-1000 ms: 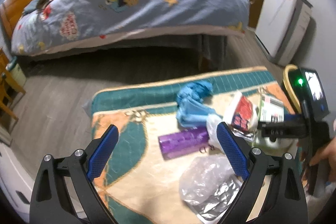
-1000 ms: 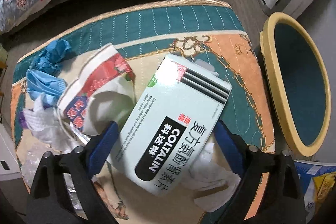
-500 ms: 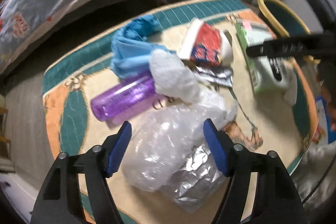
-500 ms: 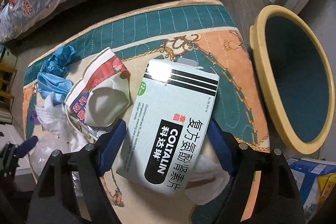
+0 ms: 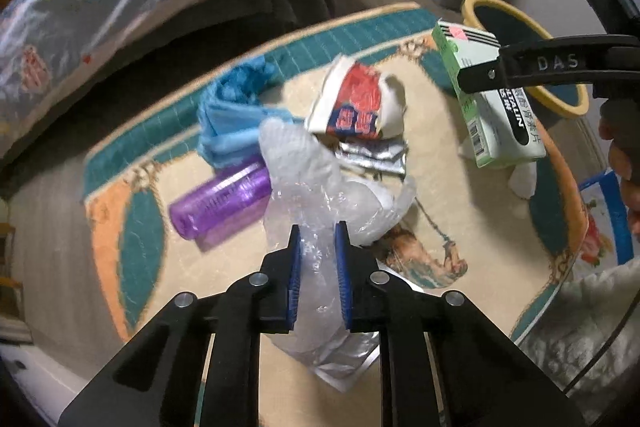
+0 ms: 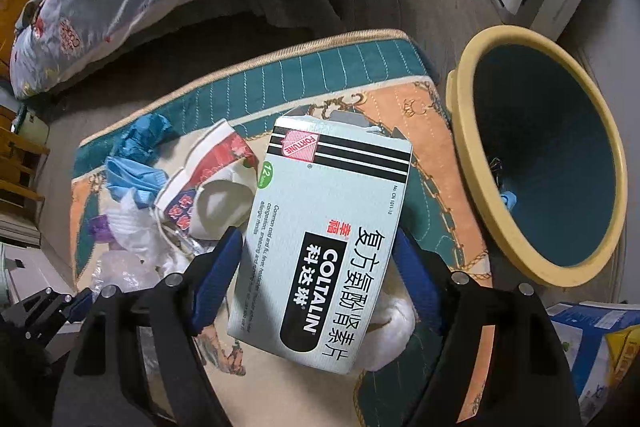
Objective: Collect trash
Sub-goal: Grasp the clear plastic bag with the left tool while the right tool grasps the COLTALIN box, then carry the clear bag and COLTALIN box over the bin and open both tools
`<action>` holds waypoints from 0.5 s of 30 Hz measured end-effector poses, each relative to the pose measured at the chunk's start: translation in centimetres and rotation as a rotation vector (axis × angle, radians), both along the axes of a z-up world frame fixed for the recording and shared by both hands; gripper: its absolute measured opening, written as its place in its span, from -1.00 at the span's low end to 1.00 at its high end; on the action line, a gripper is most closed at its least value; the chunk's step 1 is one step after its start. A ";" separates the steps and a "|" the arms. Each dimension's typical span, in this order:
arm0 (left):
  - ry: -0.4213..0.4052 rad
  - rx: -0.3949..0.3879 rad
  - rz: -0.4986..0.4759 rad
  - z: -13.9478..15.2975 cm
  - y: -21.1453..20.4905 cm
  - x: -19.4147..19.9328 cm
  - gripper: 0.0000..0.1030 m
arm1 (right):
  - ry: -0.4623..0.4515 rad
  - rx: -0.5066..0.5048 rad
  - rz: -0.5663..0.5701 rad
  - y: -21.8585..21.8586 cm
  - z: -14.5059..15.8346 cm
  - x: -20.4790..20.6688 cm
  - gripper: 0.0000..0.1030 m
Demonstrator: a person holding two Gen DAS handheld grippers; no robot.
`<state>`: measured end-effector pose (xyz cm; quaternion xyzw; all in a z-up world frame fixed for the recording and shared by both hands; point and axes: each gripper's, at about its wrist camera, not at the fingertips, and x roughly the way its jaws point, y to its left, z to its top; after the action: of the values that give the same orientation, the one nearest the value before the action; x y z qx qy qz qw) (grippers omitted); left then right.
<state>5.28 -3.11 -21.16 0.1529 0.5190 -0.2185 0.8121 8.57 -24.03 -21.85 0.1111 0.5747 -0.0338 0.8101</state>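
My left gripper [image 5: 318, 239] just closed, pinching the crumpled clear plastic bag [image 5: 320, 187] on the rug. Right gripper [image 6: 318, 247] clamps the white cardboard medicine box [image 6: 328, 239]; yellow-rimmed bin [image 6: 472, 163] lies to its right, nearer that hand.

The left tool [image 5: 317, 241] reaches forward and down, its blue pads [image 5: 295, 267] drawn close together with a fold of clear bag [image 5: 320, 195] pinched between them. The right tool [image 6: 320, 259] is held wider, its pads [image 6: 218, 275] pressed against the two long sides of a box [image 6: 328, 239], gripping it. Seen from the left wrist, the right tool's black finger [image 5: 548, 67] lies across that box, and part of the right hand [image 5: 626, 155] shows behind it.
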 end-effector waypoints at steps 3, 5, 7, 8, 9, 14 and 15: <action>-0.041 -0.020 0.020 1.5 0.4 -0.4 -0.67 | -0.032 -0.008 0.003 -0.3 1.6 -0.9 0.46; -0.070 -0.044 0.037 2.7 0.5 -0.7 -0.67 | -0.053 0.006 -0.011 -0.7 2.8 -1.3 0.46; -0.104 -0.073 0.045 4.0 0.5 -0.9 -0.67 | -0.072 0.013 -0.025 -1.2 3.9 -1.4 0.46; -0.125 -0.091 0.046 4.8 0.5 -1.1 -0.67 | -0.084 0.020 -0.034 -1.4 4.4 -1.5 0.46; -0.142 -0.104 0.046 5.4 0.3 -1.2 -0.67 | -0.102 0.033 -0.045 -1.9 5.1 -1.9 0.46; -0.227 -0.143 0.044 7.9 -0.6 -1.7 -0.67 | -0.171 0.039 -0.062 -2.7 7.4 -2.6 0.46; -0.236 -0.152 0.044 8.2 -0.9 -1.8 -0.67 | -0.183 0.043 -0.069 -3.2 7.8 -2.9 0.46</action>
<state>3.47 -4.00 -12.94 0.1041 0.4052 -0.2196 0.8813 5.68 -27.24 -14.01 0.1511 0.4947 -0.0390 0.8550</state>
